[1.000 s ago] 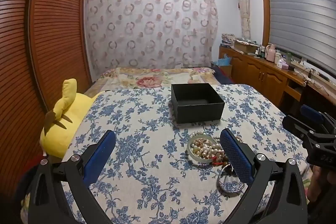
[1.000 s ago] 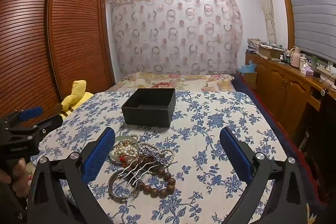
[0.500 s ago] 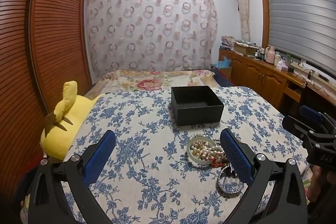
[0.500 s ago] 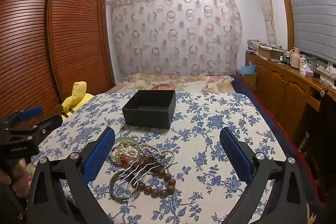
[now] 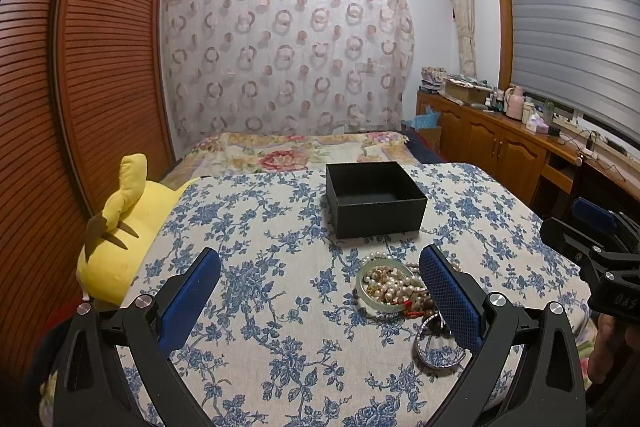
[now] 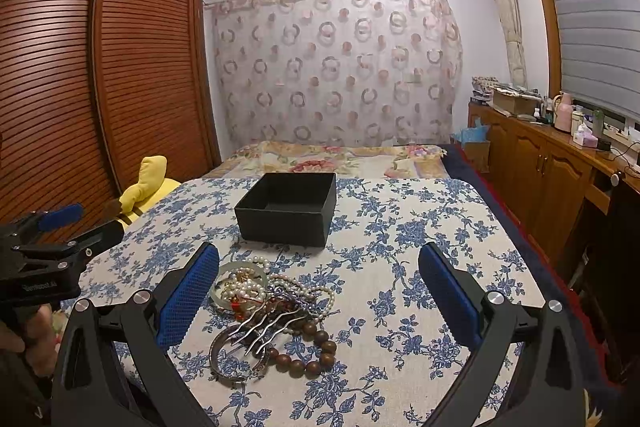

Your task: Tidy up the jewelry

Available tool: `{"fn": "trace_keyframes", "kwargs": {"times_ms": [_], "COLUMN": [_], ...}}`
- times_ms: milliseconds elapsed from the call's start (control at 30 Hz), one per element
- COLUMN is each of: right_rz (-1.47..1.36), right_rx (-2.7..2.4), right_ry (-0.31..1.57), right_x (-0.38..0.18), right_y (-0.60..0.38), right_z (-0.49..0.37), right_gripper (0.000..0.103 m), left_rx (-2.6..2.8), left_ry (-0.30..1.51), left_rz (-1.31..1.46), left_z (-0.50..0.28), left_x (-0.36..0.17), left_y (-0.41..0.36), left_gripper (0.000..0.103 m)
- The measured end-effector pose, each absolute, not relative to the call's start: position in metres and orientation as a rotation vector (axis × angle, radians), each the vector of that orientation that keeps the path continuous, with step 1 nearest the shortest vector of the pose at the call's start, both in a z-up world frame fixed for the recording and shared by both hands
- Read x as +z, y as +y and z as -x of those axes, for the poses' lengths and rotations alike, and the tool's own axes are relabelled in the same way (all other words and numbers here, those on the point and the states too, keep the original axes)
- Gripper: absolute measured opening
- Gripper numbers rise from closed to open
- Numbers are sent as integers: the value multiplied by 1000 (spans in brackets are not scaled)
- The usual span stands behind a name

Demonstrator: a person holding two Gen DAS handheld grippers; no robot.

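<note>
Change since earlier frames: both views have tilted slightly, the jewelry pile sitting a little higher in frame; nothing on the bed displaced.
Left gripper (image 5: 320, 291): fingers wide, empty, low in frame.
Right gripper (image 6: 319, 291): fingers wide, empty.
Jewelry pile (image 6: 272, 303): lower centre, just beside the right gripper's left finger (image 6: 188, 297); pearls, bangle, wooden beads, hair comb.
Black box (image 6: 289, 209): open, centre, behind the pile, on floral bedspread (image 6: 420, 251).
</note>
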State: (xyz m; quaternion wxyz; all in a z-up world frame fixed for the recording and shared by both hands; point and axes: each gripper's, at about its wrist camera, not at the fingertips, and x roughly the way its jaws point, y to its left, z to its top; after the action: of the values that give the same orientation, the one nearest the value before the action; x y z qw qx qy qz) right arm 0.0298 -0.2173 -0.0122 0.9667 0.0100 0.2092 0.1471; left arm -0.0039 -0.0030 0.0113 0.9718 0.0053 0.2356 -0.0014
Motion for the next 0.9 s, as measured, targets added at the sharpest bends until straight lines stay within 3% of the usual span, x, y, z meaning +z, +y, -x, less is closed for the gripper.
{"fn": "trace_keyframes", "kwargs": {"times_ms": [900], "right_rz": [-24], "right_rx": [298], "right_ry": [421], "right_x": [-11], "right_y": [-218], "right_z": [-29], "right_gripper": [101], "left_rx": [-4], "left_ry": [475], "left_rz": [-13], "left_z": [4], "left_x": [10], "left_y": [-5], "left_gripper": [97]}}
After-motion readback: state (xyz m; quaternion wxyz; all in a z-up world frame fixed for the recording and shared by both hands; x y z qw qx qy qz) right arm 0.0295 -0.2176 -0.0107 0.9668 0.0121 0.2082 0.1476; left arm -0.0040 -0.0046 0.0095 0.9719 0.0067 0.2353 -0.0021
